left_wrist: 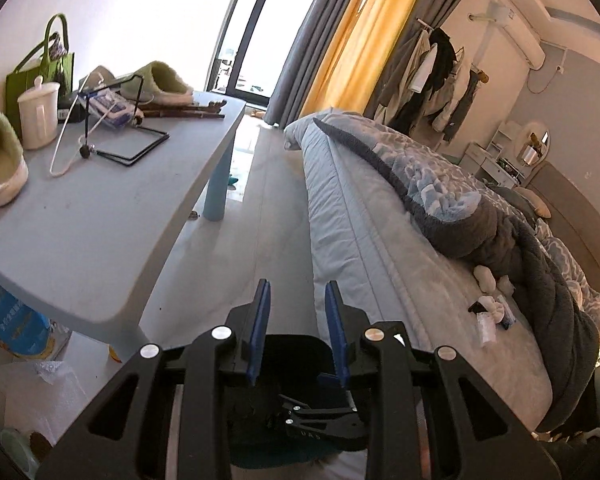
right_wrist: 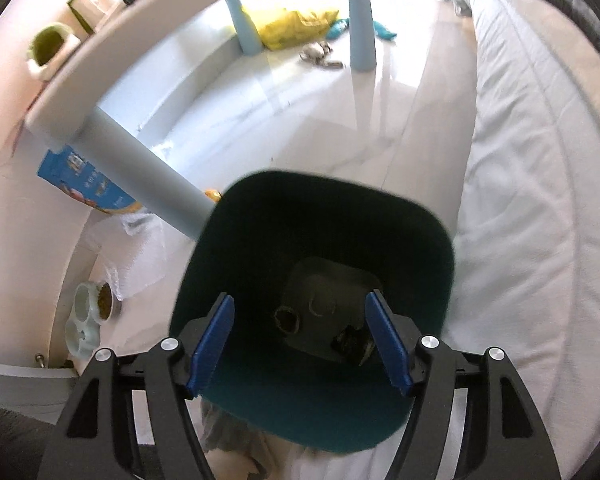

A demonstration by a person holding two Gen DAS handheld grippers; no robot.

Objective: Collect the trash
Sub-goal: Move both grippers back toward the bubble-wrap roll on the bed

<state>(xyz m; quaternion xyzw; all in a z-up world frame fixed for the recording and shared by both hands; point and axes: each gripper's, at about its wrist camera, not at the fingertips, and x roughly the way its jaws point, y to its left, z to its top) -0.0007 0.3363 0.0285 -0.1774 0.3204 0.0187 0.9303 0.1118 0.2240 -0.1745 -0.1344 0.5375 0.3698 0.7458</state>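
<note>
In the right wrist view my right gripper (right_wrist: 300,332) is open and empty, hanging over the mouth of a dark teal trash bin (right_wrist: 260,220) on the floor beside the bed. Small dark scraps (right_wrist: 350,342) lie at the bin's bottom. In the left wrist view my left gripper (left_wrist: 298,312) is open and empty, above the floor gap between the table and the bed; the bin's dark rim (left_wrist: 296,346) shows just behind its fingers. White crumpled tissues and small wrappers (left_wrist: 492,308) lie on the bed (left_wrist: 380,240) to the right of the left gripper.
A light blue table (left_wrist: 100,216) on the left holds slippers, a white cup (left_wrist: 38,114), a green bag and a wire stand. Under it are a yellow bag (right_wrist: 292,26), a blue carton (right_wrist: 80,180) and pet bowls (right_wrist: 90,314). A grey blanket (left_wrist: 500,232) covers the bed.
</note>
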